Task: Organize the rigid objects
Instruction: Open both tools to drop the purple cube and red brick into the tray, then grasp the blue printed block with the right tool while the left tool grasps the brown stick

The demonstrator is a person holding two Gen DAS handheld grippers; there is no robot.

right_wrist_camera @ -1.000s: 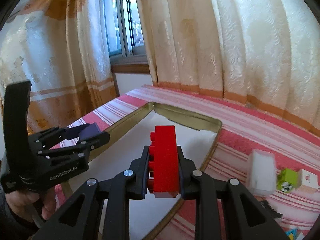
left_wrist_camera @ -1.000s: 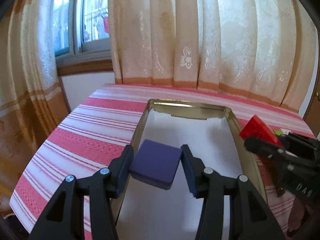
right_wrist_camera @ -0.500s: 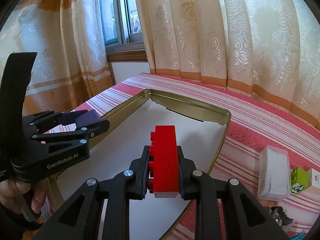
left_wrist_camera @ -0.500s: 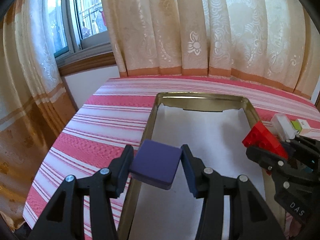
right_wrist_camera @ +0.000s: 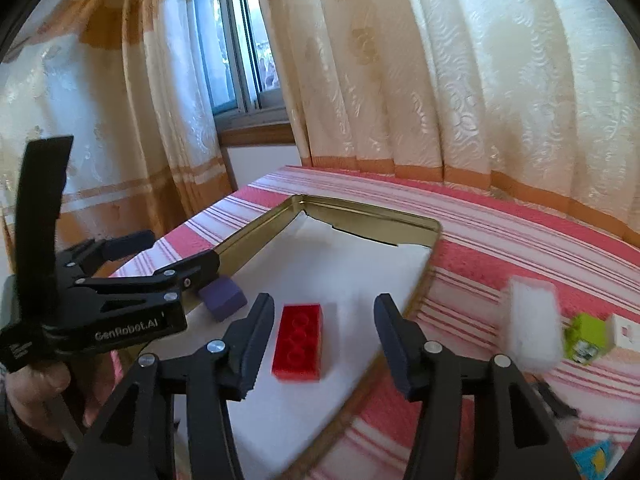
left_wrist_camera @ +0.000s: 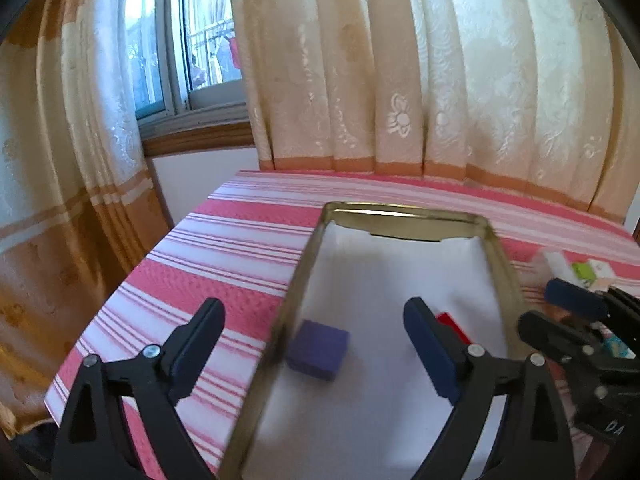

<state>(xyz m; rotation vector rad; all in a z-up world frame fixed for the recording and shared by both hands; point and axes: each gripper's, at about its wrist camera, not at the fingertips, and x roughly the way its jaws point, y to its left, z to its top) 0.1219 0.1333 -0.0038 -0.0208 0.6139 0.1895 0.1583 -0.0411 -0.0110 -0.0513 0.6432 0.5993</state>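
Note:
A gold metal tray [left_wrist_camera: 502, 264] [right_wrist_camera: 416, 224] with a white liner lies on the striped table. A purple block [left_wrist_camera: 318, 349] [right_wrist_camera: 224, 299] rests on the liner by the tray's left wall. A red studded brick [right_wrist_camera: 299, 336] [left_wrist_camera: 452, 325] lies flat on the liner, mostly hidden behind a finger in the left wrist view. My left gripper [left_wrist_camera: 314, 328] [right_wrist_camera: 176, 250] hovers above the purple block, jaws opening wide and empty. My right gripper [right_wrist_camera: 324, 312] [left_wrist_camera: 560, 308] stands over the red brick, jaws opening, pads clear of it.
Right of the tray sit a white box [right_wrist_camera: 530, 324] [left_wrist_camera: 556, 262], a green cube [right_wrist_camera: 586, 338] [left_wrist_camera: 584, 274] and a white cube [right_wrist_camera: 626, 332]. A person's hand [right_wrist_camera: 36, 392] holds the left gripper. Curtains and a window back the table; its left edge drops off.
Both grippers opened and let go. The purple block dropped onto the liner by the left wall, and the red brick now lies flat in the tray.

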